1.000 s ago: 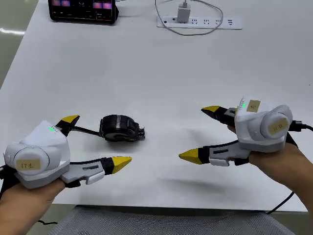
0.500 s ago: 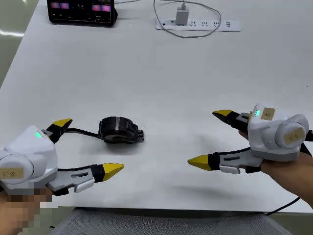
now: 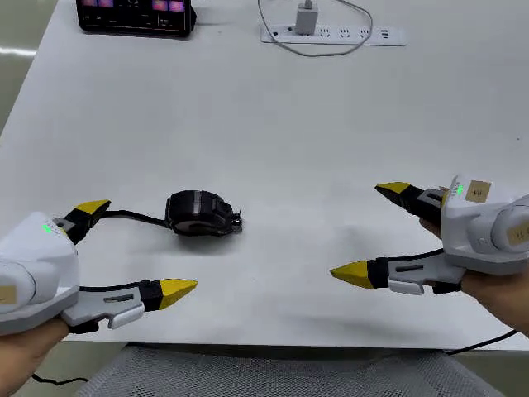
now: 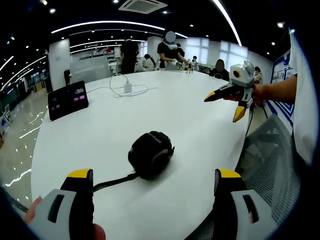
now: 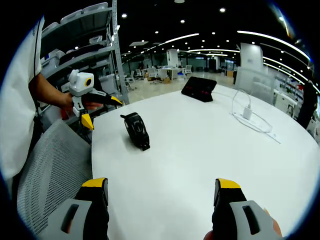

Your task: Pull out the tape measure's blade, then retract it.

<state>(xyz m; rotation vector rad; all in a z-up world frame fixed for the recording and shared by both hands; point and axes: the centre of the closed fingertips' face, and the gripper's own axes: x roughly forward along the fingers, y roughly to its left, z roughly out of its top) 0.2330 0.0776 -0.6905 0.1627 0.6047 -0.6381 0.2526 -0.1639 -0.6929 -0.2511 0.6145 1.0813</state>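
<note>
A black tape measure lies on the white table, its blade retracted and a black strap trailing to its left. It appears in the left gripper view and the right gripper view too. My left gripper hovers at the table's near left, open, with the tape measure just beyond its yellow tips. My right gripper is at the near right, open and holding nothing, well apart from the tape measure. Each gripper also appears in the other's view: the right gripper and the left gripper.
A dark tablet and a white power strip with a plugged charger and looped cable sit at the table's far edge. A grey mesh chair stands below the near edge. People stand in the room beyond the table.
Both grippers have drawn back toward the near edge and apart, the left one leftward, the right one rightward. The tape measure has stayed where it was.
</note>
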